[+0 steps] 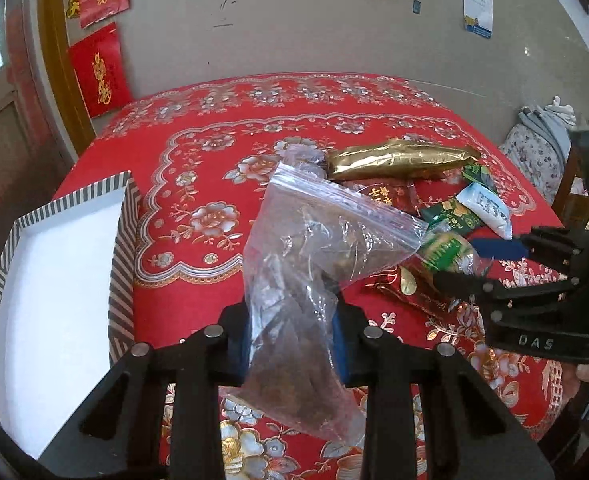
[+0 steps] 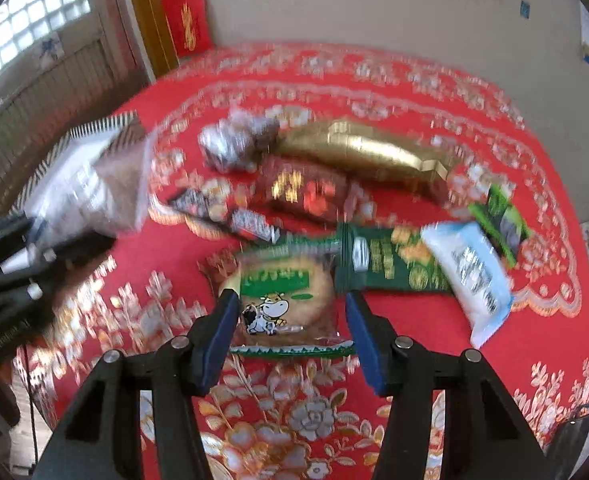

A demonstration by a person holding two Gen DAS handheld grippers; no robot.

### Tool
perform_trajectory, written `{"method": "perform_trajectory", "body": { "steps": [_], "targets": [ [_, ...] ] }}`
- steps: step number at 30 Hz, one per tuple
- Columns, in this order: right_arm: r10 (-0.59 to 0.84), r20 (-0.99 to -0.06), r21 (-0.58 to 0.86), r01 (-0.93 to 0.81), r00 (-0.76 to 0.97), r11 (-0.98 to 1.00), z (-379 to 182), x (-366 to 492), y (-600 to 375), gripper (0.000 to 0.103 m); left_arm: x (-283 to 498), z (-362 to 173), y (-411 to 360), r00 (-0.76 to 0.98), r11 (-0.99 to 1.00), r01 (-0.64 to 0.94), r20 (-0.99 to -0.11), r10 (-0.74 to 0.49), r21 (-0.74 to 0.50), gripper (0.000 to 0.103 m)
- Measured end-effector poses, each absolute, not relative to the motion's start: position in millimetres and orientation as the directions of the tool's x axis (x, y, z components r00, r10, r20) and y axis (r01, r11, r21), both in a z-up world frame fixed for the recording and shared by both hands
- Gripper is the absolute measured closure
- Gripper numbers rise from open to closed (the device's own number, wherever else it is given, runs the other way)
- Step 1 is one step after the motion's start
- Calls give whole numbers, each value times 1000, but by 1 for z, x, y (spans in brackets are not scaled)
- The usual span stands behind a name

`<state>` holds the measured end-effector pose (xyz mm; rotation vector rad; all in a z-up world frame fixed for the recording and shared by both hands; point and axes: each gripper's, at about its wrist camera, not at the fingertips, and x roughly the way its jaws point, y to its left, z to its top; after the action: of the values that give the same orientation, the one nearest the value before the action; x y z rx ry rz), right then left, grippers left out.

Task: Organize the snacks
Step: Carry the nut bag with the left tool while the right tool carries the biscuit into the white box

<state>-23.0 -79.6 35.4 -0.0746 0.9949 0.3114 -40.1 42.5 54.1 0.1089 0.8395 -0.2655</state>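
The box (image 1: 58,280) sits at the table's (image 1: 198,168) left edge. The snacks lie on the right half: a long foil packet (image 1: 402,158) farthest, small packets (image 1: 482,208) near it to the right, a round cake packet (image 2: 282,300) nearest. A clear bag (image 1: 306,280) hangs between box and snacks.
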Motion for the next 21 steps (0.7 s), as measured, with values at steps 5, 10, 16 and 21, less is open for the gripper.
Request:
{"method": "perform_trajectory", "body": {
  "steps": [5,10,16,21],
  "targets": [
    [234,-856,104,-291,460,951,31,-18,-81,43,-39,52,43,630,962,273,-751,-200,-27,70],
    [178,-855,15,-319,487,948,32,-18,-72,55,-41,54,44,634,961,276,-747,-200,-23,70],
    [241,-828,85,-311,507,947,35,-25,-82,56,-43,56,48,631,962,272,-748,-206,-35,70],
    [263,-808,93,-327,528,940,50,-28,-73,56,-49,67,53,641,960,279,-739,-209,-30,70]
  ]
}}
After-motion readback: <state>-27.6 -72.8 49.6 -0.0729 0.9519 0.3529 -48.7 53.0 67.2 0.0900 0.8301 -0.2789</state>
